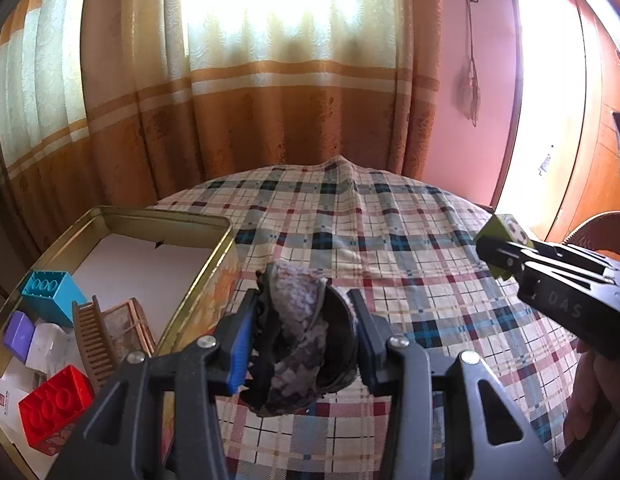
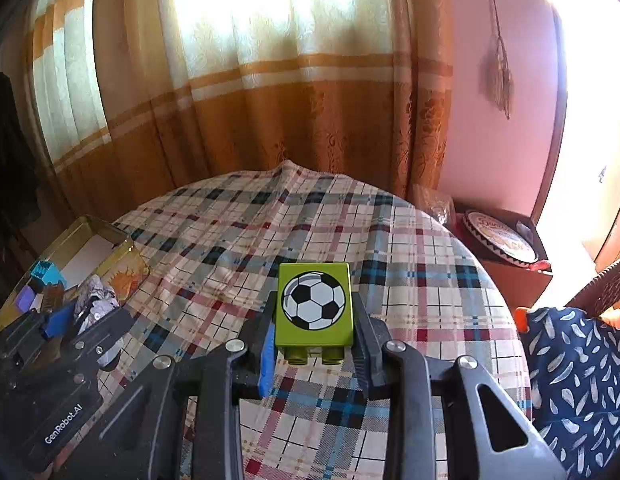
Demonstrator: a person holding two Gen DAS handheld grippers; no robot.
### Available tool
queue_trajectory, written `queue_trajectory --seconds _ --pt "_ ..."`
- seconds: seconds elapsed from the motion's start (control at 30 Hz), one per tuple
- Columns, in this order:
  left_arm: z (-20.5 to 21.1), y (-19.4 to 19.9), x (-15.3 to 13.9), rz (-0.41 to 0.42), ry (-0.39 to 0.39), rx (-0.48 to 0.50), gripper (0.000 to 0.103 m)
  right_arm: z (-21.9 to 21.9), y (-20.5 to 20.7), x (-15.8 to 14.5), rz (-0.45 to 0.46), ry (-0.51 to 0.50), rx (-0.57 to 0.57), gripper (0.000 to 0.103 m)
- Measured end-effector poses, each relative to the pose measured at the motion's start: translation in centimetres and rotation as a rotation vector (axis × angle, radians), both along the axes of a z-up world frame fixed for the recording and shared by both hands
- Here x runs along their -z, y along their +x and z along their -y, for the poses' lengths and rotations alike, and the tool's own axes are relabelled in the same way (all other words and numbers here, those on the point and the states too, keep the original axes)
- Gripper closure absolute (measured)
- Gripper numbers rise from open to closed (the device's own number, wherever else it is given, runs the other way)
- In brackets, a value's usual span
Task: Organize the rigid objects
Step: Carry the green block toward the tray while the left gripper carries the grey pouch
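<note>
My left gripper (image 1: 304, 308) is shut on a dark toothed hair claw clip (image 1: 294, 344) with a fuzzy grey covering, held above the plaid tablecloth beside an open gold tin (image 1: 214, 256). In the tin lie a red block (image 1: 56, 406), a blue block (image 1: 48, 290), a purple block (image 1: 18, 334) and a wooden comb (image 1: 90, 332). My right gripper (image 2: 314, 320) is shut on a green block (image 2: 313, 300) that bears a football picture, over the middle of the table. From the left wrist view, the right gripper (image 1: 505, 256) appears at the right edge.
A plaid cloth (image 2: 409, 240) covers the round table. Orange and cream curtains (image 2: 290, 120) hang behind it. To the right, a brown box holds a round decorated plate (image 2: 501, 240). Blue patterned fabric (image 2: 577, 380) and a wicker chair edge (image 1: 597, 224) are at the right.
</note>
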State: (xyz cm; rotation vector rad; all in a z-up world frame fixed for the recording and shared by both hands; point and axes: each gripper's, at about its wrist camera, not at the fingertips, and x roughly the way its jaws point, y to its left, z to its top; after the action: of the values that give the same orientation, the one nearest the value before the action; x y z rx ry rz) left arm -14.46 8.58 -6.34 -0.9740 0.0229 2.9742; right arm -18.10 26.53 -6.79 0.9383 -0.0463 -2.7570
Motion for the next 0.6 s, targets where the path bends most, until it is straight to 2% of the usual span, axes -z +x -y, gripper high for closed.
queue_trajectory --seconds 0.27,0.6 --pt "0.2 0.9 -0.5 -0.029 -0.001 -0.007 0.060 0.7 1.3 -0.5 -0.036 -0.020 -0.002 0.069" --pt "0.6 2.1 -1.0 -0.062 -0.001 -0.014 0.060 1.4 1.9 -0.2 -0.015 -0.056 -0.034 0.069"
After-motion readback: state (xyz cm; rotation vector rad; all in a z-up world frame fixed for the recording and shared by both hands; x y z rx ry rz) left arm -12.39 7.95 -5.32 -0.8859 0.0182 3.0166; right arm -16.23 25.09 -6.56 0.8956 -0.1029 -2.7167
